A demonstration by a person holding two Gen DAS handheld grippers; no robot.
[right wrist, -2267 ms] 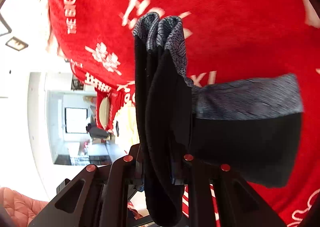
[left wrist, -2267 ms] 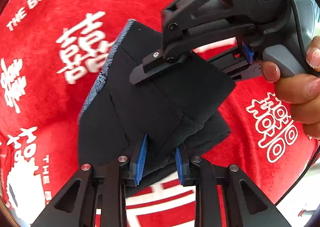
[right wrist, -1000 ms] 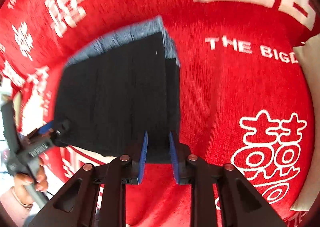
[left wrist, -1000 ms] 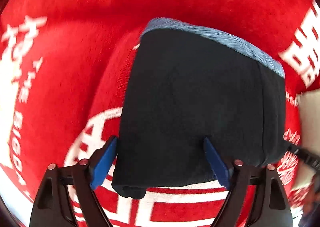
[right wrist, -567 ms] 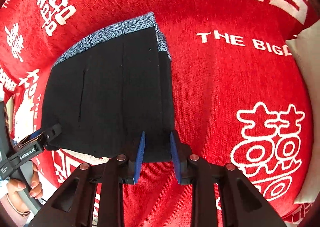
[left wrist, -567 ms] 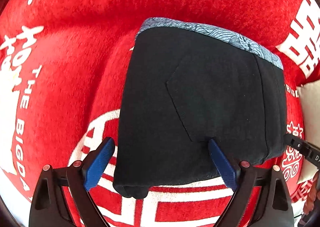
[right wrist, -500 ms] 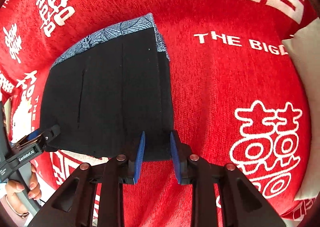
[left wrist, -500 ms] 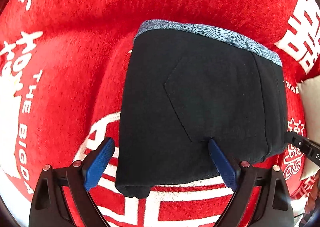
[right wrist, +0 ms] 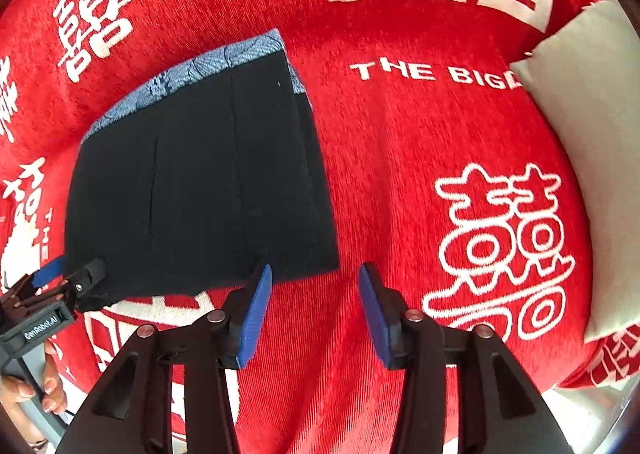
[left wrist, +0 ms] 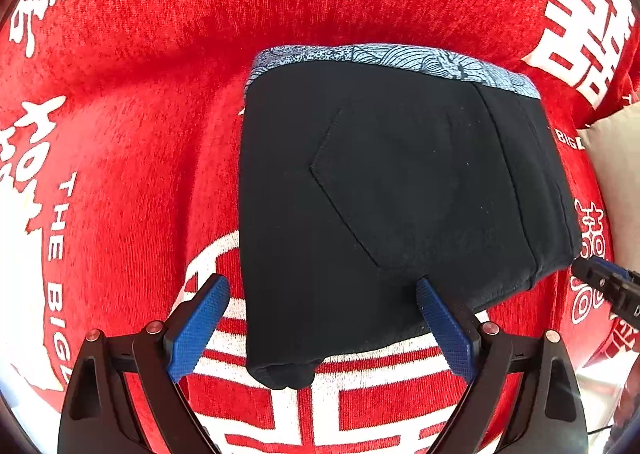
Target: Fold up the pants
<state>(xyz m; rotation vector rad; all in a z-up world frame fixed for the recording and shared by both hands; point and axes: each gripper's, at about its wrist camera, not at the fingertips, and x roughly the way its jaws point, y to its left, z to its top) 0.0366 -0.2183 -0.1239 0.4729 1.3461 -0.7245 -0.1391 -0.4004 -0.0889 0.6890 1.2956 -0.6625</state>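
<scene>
The black pants [left wrist: 392, 190] lie folded into a compact rectangle on the red blanket [left wrist: 132, 102], with the blue patterned waistband [left wrist: 400, 56] on the far side. My left gripper [left wrist: 322, 328] stands wide open over the near edge. That edge lies between the pads, which do not press on it. In the right wrist view the pants [right wrist: 200, 190] are up and to the left. My right gripper [right wrist: 314, 310] is opening just off their near right corner, with only blanket between its pads.
A beige pillow [right wrist: 592, 174] rests at the blanket's right side. A hand [right wrist: 36, 390] holds the left gripper [right wrist: 48, 306] at the lower left of the right wrist view. The right gripper's tip [left wrist: 608, 290] shows at the left wrist view's right edge.
The right jaws have parted and let go of the pants' corner, drawing back off it. The left jaws have spread a little wider and turned slightly. The pants lie still.
</scene>
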